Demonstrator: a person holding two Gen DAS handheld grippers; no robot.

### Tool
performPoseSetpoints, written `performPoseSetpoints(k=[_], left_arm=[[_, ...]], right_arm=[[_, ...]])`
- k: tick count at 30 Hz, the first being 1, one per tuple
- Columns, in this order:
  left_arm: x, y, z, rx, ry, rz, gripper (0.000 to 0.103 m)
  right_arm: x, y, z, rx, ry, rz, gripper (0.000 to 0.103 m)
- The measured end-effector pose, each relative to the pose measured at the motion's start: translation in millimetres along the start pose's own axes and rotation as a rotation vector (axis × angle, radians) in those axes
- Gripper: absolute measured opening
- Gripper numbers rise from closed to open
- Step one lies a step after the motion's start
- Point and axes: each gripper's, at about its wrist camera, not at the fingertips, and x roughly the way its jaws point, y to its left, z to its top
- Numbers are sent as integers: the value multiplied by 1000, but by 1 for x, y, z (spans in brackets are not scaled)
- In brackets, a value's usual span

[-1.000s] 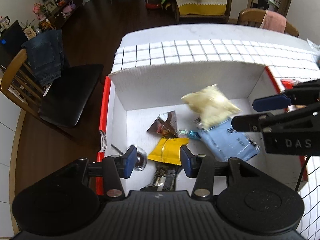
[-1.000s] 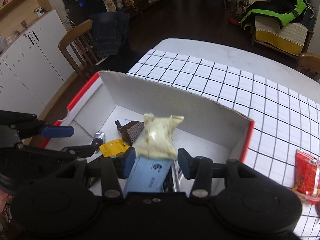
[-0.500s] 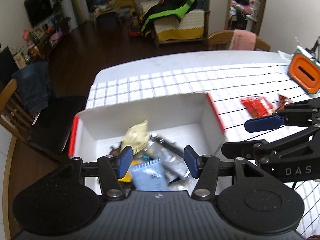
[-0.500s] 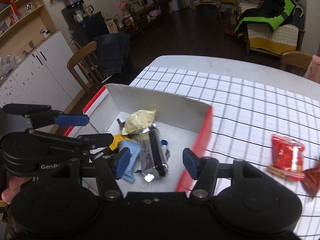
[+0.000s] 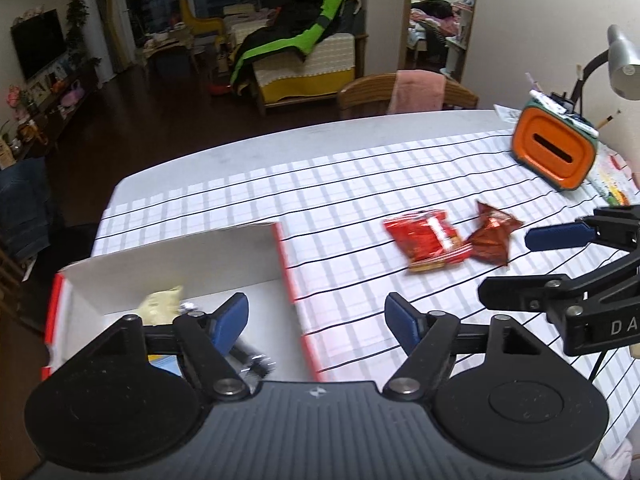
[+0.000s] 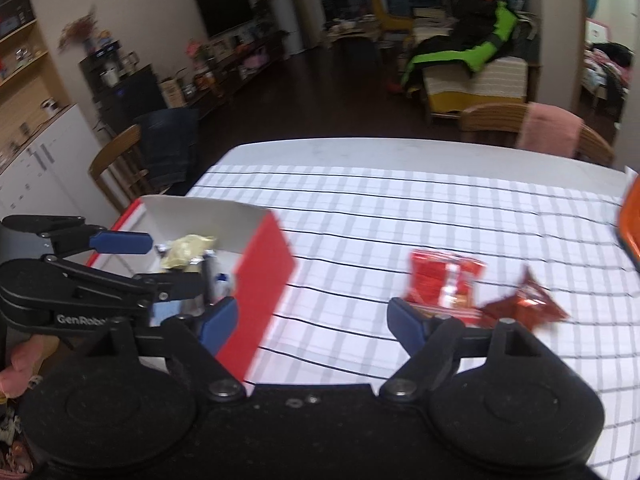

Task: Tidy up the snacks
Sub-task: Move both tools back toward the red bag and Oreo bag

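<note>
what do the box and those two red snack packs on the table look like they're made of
The red-and-white open box looks like cardboard: thin flat walls with sharp folded corners, matte white inside, red outside. The bright red flat snack packet seems to be glossy plastic film, with crinkles and light sheen. The dark red crumpled wrapper looks like metallised foil or film, going by its sharp shiny creases.

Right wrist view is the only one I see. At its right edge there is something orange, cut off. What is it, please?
Observer: An orange case with a dark slot in its front, standing on the checked cloth.
Operator: Is something on top of it?
Observer: Yes, pens or similar thin things lie across its top.
Operator: And anything else near it?
Observer: A grey lamp head on a dark bent arm rises over it.
</note>
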Motion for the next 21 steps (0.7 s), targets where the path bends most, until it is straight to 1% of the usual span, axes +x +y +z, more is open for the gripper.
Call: performPoseSetpoints(k=[3, 5, 8, 10, 12, 16, 18, 21], left_arm=[[9, -22, 7, 5, 0, -12, 77], [16, -38, 13, 5, -3, -22, 80], [27, -59, 22, 4, -6, -28, 82], [36, -73, 28, 8, -10, -13, 82], [47, -85, 33, 9, -5, -3, 82], [74, -104, 43, -4, 28, -15, 83], [88, -112, 49, -10, 48, -9, 83], [113, -120, 59, -31, 114, -14, 83]], right_arm=[[-8, -27, -7, 37, -4, -27, 84], [-12, -45, -12, 62, -10, -48, 86], [-18, -72, -18, 104, -16, -81, 93], [-23, -91, -23, 126, -24, -100, 99], [-23, -108, -25, 149, -23, -103, 101], [-19, -142, -29, 237, -4, -132, 101], [-17, -157, -29, 284, 1, -143, 101], [-10, -174, -26, 351, 11, -163, 101]])
